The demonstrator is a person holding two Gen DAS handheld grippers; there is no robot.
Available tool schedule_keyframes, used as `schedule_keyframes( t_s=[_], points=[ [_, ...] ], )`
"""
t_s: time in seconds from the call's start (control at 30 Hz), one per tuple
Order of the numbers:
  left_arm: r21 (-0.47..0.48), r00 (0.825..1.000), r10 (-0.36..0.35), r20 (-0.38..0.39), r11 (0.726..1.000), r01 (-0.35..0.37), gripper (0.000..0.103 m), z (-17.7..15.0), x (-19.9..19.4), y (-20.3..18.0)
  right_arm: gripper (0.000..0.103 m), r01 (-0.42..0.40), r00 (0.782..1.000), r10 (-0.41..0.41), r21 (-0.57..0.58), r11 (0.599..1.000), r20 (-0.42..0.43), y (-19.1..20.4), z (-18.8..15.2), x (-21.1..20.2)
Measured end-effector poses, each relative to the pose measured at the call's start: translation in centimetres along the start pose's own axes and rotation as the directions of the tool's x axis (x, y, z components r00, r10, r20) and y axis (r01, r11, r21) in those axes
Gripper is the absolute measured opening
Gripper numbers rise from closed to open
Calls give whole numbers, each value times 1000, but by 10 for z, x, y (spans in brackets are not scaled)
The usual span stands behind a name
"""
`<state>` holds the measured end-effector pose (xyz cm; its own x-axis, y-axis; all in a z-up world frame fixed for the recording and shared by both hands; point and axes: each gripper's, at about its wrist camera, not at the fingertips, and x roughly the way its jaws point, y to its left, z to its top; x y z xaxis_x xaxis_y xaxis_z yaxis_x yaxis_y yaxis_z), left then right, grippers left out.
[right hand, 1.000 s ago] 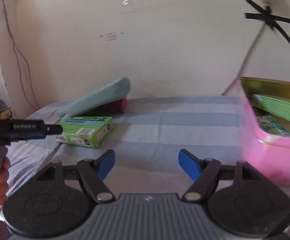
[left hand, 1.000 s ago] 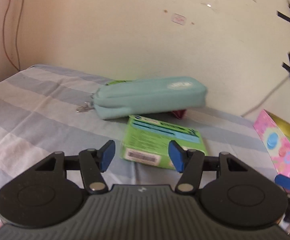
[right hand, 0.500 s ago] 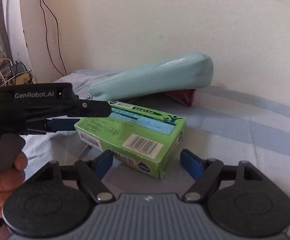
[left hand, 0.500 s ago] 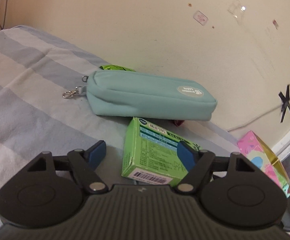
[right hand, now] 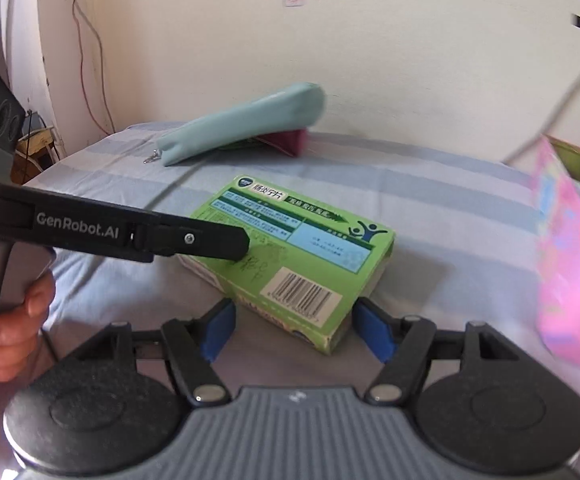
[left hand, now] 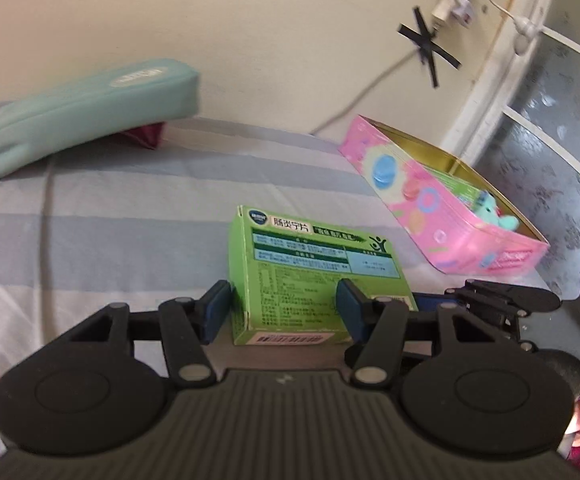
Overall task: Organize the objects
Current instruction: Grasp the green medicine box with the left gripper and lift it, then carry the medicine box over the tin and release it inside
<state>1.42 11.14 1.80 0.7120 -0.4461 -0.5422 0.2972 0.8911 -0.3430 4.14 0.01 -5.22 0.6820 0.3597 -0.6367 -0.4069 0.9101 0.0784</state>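
Observation:
A green medicine box (left hand: pixel 310 276) lies flat on the striped bed sheet (left hand: pixel 121 216). My left gripper (left hand: pixel 283 312) is at its near left corner with its jaws closing. One pad is beside the box's left side and the other is over its top. In the right wrist view the left gripper (right hand: pixel 241 246) reaches in from the left above the box (right hand: pixel 290 248). My right gripper (right hand: pixel 296 330) straddles the box's near corner, jaws closing, and no firm press shows. In the left wrist view the right gripper (left hand: pixel 424 302) is just right of the box.
A pink open box (left hand: pixel 450 216) at the right holds green packets and a teal plush (left hand: pixel 494 216). A teal pouch (left hand: pixel 81 112) rests on a maroon item (left hand: pixel 145 136) by the wall. A window frame (left hand: pixel 486 92) and a cable stand to the right. A hand (right hand: pixel 13 340) holds the left gripper's handle.
The left wrist view has swung right from the pouch to the green box and the pink box. Both grippers have come in around the green box, and both pairs of jaws have narrowed.

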Motion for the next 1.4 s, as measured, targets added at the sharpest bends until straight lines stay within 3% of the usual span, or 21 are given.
schedule_keyframes(
  t_s=[0.2,0.33,0.53,0.73,0.9,1.1,1.2,1.3,1.4],
  points=[
    [109,997,-68,-31,992,71,60,-15,11,-56,67,51,997,-59,134,990,55,-35,-41,-53],
    [133,995,-99,-10,986,100,60,-9,14,-87,67,109,984,-134,194,975,122,-49,-57,-81],
    [231,988,-146,55,964,130,60,22,16,-145,67,184,937,-239,220,958,257,-72,-55,-127],
    [300,981,-177,79,943,146,60,60,49,-199,67,254,888,-329,254,933,322,-125,-36,-151],
    [311,982,-174,77,940,143,60,86,99,-238,67,287,870,-376,292,912,319,-189,-21,-146],
    [321,989,-125,78,943,94,61,103,161,-263,67,301,885,-396,348,888,246,-254,-10,-117],
    [330,994,-76,73,943,48,61,107,188,-265,69,333,888,-415,345,878,198,-272,-2,-96],
    [336,998,17,61,941,-36,62,108,205,-264,79,392,871,-465,348,852,158,-282,6,-76],
    [330,999,10,50,944,-26,62,101,196,-255,78,361,872,-456,394,845,179,-283,1,-75]
  ],
)
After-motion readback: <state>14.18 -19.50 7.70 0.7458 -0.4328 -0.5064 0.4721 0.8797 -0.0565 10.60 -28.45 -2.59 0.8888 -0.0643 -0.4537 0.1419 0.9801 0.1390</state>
